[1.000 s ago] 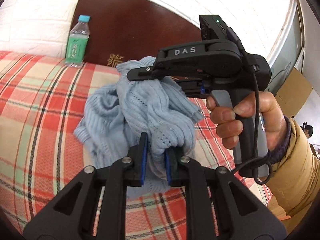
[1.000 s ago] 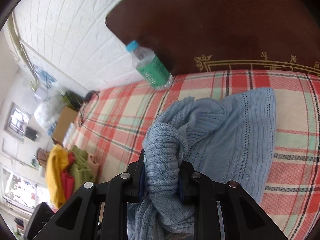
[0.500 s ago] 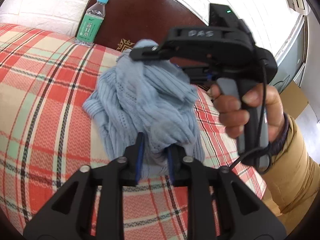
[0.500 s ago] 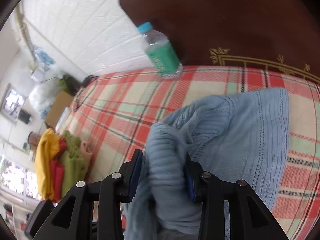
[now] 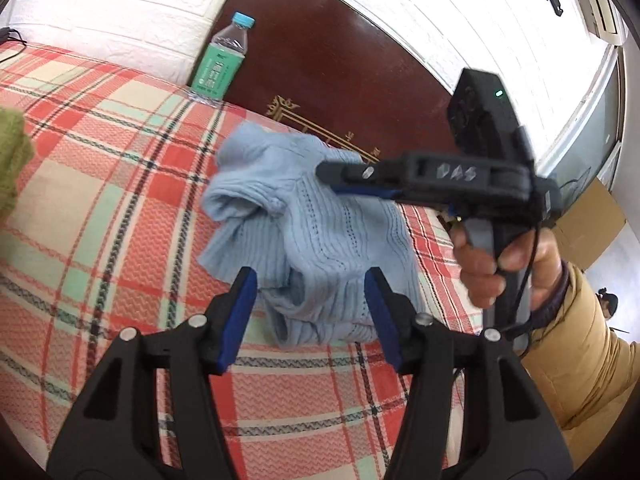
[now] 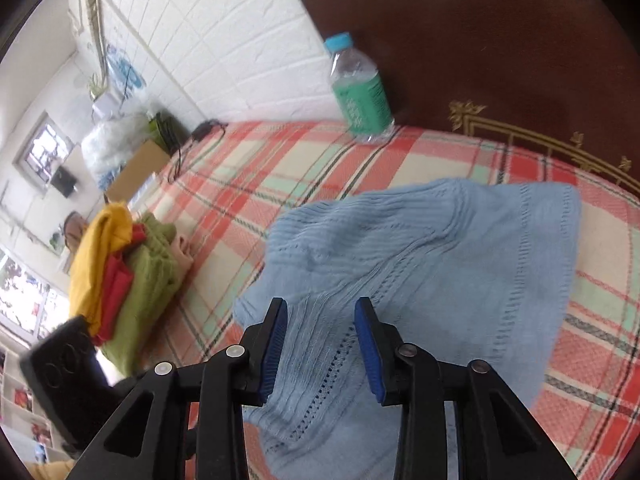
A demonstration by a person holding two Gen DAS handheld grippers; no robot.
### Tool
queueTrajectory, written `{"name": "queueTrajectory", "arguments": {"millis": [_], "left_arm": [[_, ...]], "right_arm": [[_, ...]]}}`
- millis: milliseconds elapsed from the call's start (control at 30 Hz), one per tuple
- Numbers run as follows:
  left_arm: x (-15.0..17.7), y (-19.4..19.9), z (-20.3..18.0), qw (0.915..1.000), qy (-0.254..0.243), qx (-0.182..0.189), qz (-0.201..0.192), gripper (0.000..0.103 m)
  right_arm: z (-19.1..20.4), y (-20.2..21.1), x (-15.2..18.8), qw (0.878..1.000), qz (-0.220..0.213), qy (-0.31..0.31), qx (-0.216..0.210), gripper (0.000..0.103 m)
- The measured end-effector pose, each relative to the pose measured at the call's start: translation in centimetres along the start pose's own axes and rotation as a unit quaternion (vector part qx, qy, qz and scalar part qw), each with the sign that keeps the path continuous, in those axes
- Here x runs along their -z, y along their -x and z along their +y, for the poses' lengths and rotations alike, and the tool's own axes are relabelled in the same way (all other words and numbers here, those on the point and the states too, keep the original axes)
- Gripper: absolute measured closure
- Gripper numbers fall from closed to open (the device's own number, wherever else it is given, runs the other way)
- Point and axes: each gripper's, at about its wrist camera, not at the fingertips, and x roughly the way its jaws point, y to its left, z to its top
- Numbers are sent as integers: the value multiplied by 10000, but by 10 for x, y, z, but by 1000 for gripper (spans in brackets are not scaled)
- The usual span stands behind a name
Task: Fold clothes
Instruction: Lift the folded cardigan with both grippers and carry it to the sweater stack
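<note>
We have the blue sweater [image 5: 320, 236] lying in a loose heap on the plaid bedspread [image 5: 100, 208], in front of the dark headboard [image 5: 320, 68] where the water bottle [image 5: 222, 62] stands. Our left gripper [image 5: 310, 308] is opening right now, its blue pads clear of the knit, with the near end of the heap lying between and just beyond them. Our right gripper [image 6: 320, 344] hovers over the sweater [image 6: 432, 280] too; its jaws are narrowing, pads standing apart with fabric below them, and we see no pinch, though motion blur makes contact hard to rule out. So neither tool has hold of anything. In the left view the right gripper [image 5: 340, 180] sits over the far end of the heap, nearer the headboard, a hand [image 5: 504, 264] on its handle. The sweater's long axis seems to run from the left gripper away towards the headboard, so the left takes the near end, the right the far. The folded stack of clothes [image 6: 120, 276] waits well off to the bottle's side.
</note>
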Motion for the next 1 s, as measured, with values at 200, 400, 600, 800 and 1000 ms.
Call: {"name": "queueTrajectory", "arguments": {"millis": [200,400,600,800,1000], "left_arm": [[-8,4,2,9999,-78,-152,-5,26],[-8,-18,8,9987,374,158,296,9],[4,-46,25,9902,1018,599,750,9],[15,-55,29,9859,1195,635,984,9],[18,-68,16,9819,1360,799,1053,8]], "right_arm": [[7,-21,9,9989,358,304,-46,67],[-20,43,14,9978,-218,102,-620,56],[-103,80,32,9902,-673,-1058,-613,31],[-161,57,48,9737,-498,-2059,-839,30],[-169,23,40,9606,-583,-2398,-1282,30]]}}
